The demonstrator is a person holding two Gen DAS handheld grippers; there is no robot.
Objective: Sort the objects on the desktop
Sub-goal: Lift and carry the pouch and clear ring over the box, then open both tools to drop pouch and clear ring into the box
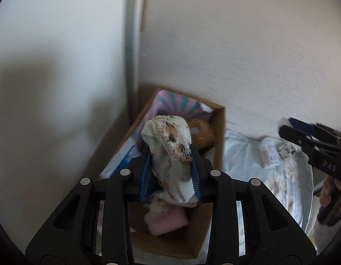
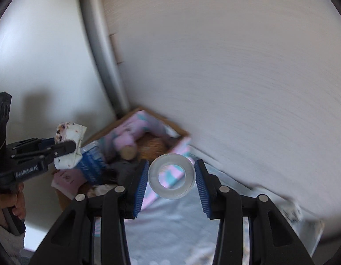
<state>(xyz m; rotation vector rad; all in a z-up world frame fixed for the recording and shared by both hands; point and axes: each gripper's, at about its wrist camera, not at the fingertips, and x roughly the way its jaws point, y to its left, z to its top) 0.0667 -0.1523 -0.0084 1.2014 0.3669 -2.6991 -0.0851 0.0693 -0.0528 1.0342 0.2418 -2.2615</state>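
Partway through the sort, by the look of it. Already in the cardboard box [image 1: 218,132], ahead of and below the left tool [image 1: 171,165]: a pink-and-teal patterned bag [image 1: 177,106], a round orange knitted piece [image 1: 202,132], a pink folded cloth [image 1: 166,220], a blue packet [image 2: 91,163]. Still out on the floral cloth [image 1: 247,161] covering the tabletop, off to the right of the left tool: a small white box [image 1: 268,154] and a printed sachet [image 1: 287,149].

Left tool clenched on a frayed cloth bundle [image 1: 170,154], held upright over the box; soft woven gauze, off-white with orange and dark spots, ragged threads at the top. Not yet dropped.

Right tool [image 2: 171,180] carrying a clear ring [image 2: 171,176], poised above the box's near corner; whether both pads press on it is hard to tell, with slight gaps showing either side. Ring thick, translucent, smooth and rigid, washer-shaped.

Left to do, in all likelihood: release both items into the box, then collect the white box and sachet.
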